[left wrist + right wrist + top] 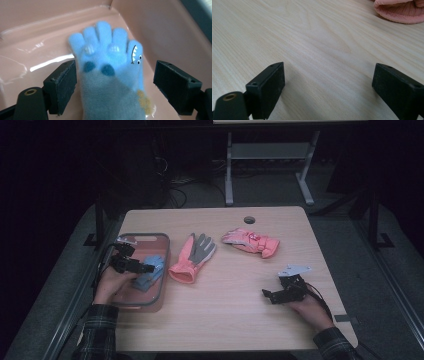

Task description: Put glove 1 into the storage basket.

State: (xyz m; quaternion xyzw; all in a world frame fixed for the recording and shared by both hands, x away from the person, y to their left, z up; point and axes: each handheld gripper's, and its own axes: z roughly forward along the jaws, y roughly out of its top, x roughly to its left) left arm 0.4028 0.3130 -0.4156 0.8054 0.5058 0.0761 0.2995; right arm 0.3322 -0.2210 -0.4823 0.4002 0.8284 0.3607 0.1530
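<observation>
From above, my left gripper (pixel 131 264) hangs over the pink tray (pixel 162 270) at the left edge of the table (pixel 240 320), and the blue glove (pixel 152 270) lies inside that tray, just under the jaws. My right gripper (pixel 280 295) sits low over the table's right part, well apart from everything. Between the two, a pink and grey glove (pixel 194 257) lies just right of the tray, and a pink mitten (pixel 251 242) lies farther back.

Along my left gripper (pixel 113 82), the jaws stand spread wide, one on each side of the blue glove (pixel 110 67). The left one sits right at the glove's edge and the right one is clear of it, so nothing is pinched. The glove rests flat on the glossy tray (pixel 37 32) floor, fingers pointing away from me.

Along my right gripper (pixel 328 90), the jaws are spread with bare table (pixel 317 42) between them, and a pink cuff (pixel 398 11) shows at the far upper corner.
</observation>
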